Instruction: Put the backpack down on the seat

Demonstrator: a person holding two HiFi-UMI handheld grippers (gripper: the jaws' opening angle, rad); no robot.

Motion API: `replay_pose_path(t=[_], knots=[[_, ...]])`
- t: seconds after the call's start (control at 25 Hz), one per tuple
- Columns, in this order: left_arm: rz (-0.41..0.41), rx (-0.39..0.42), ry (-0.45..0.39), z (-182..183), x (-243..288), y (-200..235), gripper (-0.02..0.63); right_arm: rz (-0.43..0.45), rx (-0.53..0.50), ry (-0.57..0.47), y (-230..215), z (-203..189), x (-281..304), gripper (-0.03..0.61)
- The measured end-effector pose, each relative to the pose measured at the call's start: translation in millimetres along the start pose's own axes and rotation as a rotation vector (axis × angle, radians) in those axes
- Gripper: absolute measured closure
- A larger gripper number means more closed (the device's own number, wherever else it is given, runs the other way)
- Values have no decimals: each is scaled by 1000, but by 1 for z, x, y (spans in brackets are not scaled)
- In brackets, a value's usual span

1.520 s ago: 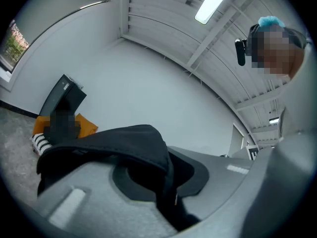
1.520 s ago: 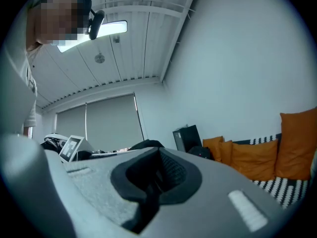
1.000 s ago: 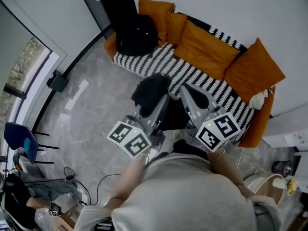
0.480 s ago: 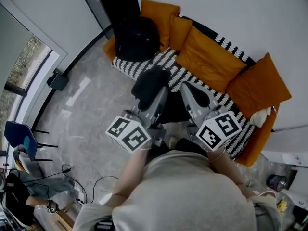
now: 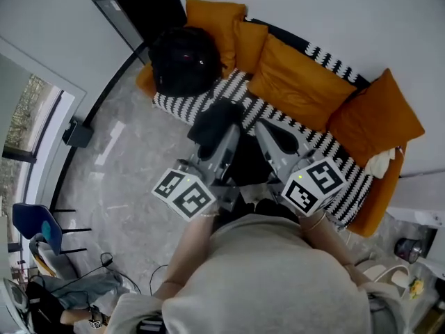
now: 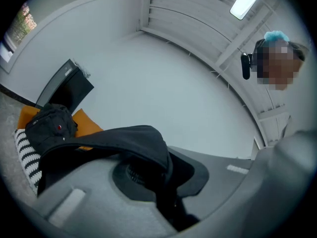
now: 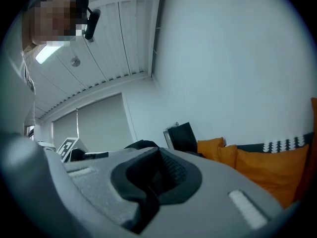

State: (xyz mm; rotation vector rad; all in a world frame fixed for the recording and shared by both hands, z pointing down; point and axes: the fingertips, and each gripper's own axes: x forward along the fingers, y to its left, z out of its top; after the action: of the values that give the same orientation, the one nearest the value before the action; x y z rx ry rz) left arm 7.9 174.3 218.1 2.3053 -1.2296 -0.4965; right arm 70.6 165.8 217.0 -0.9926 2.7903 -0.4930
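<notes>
Both grippers reach out over the front edge of the sofa's black-and-white striped seat [image 5: 229, 88]. My left gripper [image 5: 226, 136] is shut on a fold of black backpack fabric [image 5: 214, 119], which drapes over its jaws [image 6: 133, 142]. More black material [image 5: 245, 164] hangs between the two grippers. My right gripper [image 5: 268, 133] is shut, and its own view [image 7: 153, 175] shows nothing between the pads. Another black backpack [image 5: 182, 61] sits on the seat's far left end, also in the left gripper view [image 6: 49, 127].
Orange cushions [image 5: 299, 75] line the sofa's back. A dark cabinet [image 5: 135, 9] stands beyond the sofa's left end. A small black box [image 5: 78, 134] and a blue chair [image 5: 31, 221] are on the grey floor at left. A white object [image 5: 379, 164] lies at the sofa's right end.
Both grippers, with the black fabric, have come closer to the sofa, from over the floor in front of it to over the seat's front edge.
</notes>
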Motion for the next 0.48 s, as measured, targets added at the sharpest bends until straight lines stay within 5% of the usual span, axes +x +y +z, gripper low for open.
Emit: replay_pose_path(t=[0.48], knots=[[-111,-5,147,60,90,122,566,-144,33,-55,-78,26,153,575]])
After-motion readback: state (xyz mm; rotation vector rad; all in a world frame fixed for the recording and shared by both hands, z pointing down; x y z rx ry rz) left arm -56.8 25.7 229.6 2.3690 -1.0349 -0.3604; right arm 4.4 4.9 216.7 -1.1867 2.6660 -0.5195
